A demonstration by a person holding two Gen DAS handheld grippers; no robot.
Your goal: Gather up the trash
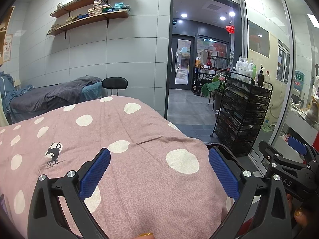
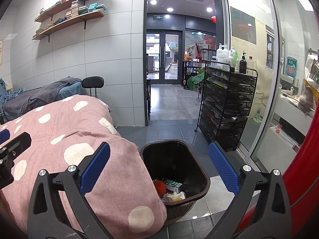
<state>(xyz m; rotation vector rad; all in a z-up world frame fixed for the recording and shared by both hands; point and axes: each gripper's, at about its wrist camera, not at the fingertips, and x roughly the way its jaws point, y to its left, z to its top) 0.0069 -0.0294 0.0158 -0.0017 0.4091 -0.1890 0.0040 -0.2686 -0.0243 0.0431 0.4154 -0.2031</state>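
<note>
A dark brown trash bin (image 2: 201, 176) stands on the floor beside the bed's corner. It holds an orange spiky ball (image 2: 160, 186), a small green and white carton (image 2: 173, 184) and crumpled wrappers (image 2: 175, 196). My right gripper (image 2: 159, 167) is open and empty above the bin. My left gripper (image 1: 159, 169) is open and empty above the pink dotted bedcover (image 1: 123, 139). I see no loose trash on the cover. The right gripper also shows in the left wrist view (image 1: 295, 149).
A black wire cart (image 2: 225, 107) with bottles on top stands by the glass wall at right. A doorway (image 2: 169, 59) opens ahead onto a tiled corridor. A second bed (image 1: 49, 95) and a black chair (image 1: 115, 83) stand by the far wall under shelves (image 1: 89, 14).
</note>
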